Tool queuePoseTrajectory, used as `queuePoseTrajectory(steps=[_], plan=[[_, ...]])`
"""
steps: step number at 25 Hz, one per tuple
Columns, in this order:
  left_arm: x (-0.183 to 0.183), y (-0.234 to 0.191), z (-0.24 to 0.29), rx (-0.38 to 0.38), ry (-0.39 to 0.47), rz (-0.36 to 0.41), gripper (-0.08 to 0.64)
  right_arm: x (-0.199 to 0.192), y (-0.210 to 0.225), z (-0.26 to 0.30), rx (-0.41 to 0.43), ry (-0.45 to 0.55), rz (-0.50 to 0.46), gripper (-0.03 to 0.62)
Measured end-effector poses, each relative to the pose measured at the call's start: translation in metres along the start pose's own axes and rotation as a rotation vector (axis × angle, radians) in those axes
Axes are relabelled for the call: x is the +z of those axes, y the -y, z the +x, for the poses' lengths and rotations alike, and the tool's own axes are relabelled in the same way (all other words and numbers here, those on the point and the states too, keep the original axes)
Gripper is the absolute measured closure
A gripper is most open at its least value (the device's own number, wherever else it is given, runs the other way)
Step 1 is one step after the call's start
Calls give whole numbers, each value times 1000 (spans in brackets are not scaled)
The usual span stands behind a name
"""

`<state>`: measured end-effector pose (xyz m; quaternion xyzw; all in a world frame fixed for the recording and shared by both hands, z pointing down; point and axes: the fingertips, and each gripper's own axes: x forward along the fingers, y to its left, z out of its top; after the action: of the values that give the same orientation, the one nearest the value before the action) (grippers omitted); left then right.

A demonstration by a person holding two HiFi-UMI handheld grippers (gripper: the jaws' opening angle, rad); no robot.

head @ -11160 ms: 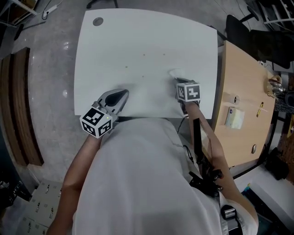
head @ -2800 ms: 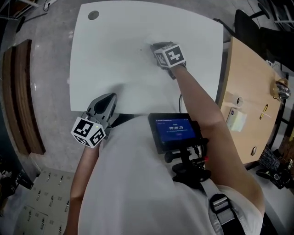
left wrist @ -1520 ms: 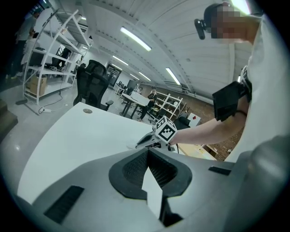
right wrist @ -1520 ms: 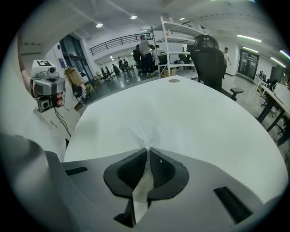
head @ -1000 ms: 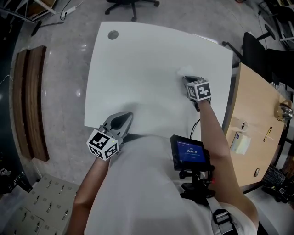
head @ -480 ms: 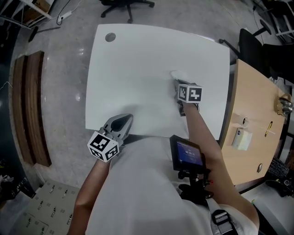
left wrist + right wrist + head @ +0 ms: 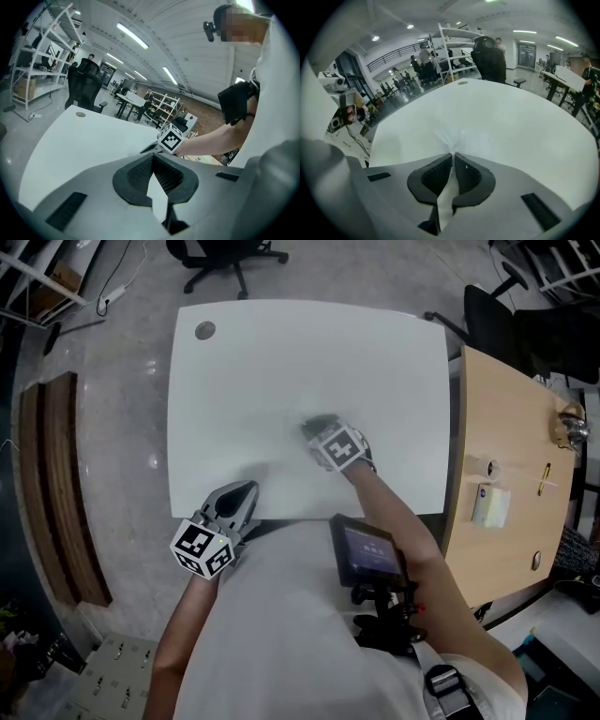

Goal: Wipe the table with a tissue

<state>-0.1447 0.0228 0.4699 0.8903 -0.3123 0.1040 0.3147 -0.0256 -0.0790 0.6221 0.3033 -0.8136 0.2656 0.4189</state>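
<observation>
Tissue (image 7: pixel 450 137) pinched lengthwise in right claw (image 7: pixel 453 153), fanning forward onto table (image 7: pixel 511 117)

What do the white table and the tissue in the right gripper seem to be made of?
Table: likely laminate or painted board; smooth matte white, with no grain showing. Tissue: thin, soft white paper, crumpled and fanning out where the right gripper pinches it.

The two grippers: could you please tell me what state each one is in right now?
Left gripper: closed, holding nothing.
Right gripper: closed on the tissue, which lies against the table.
</observation>
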Motion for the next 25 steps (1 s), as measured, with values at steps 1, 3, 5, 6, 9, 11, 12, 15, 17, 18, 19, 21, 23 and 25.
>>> queuePoseTrajectory(steps=[1, 3, 5, 6, 9, 11, 12, 15, 17, 18, 19, 21, 23, 25], plan=[[2, 1, 2, -13, 0, 7, 554, -12, 10, -8, -30, -9, 10, 565], [5, 6, 8, -45, 0, 26, 554, -41, 38, -25, -112, -9, 82, 565], [9, 11, 12, -79, -4, 48, 554, -70, 71, -47, -201, 16, 217, 565], [10, 13, 13, -95, -7, 59, 555, -82, 87, -60, -244, 32, 300, 565], [11, 18, 13, -133, -17, 85, 554, -117, 120, -94, -337, 74, 531, 566], [10, 20, 11, -150, -24, 96, 554, -137, 127, -109, -385, 74, 617, 565], [10, 21, 9, -158, -26, 100, 554, -146, 127, -116, -408, 71, 640, 566], [9, 22, 6, -185, -31, 110, 554, -153, 117, -133, -459, 141, 656, 565], [6, 24, 6, -208, -39, 113, 554, -149, 107, -145, -482, 226, 655, 566], [3, 26, 6, -222, -45, 115, 554, -148, 100, -151, -491, 257, 652, 565], [0, 27, 7, -236, -50, 118, 554, -148, 94, -155, -496, 280, 644, 565], [-4, 30, 12, -259, -58, 126, 554, -149, 82, -165, -499, 310, 614, 566], [-9, 36, 17, -277, -62, 138, 554, -148, 71, -180, -491, 348, 582, 565], [-11, 43, 22, -286, -62, 148, 554, -143, 60, -198, -473, 407, 549, 566]])
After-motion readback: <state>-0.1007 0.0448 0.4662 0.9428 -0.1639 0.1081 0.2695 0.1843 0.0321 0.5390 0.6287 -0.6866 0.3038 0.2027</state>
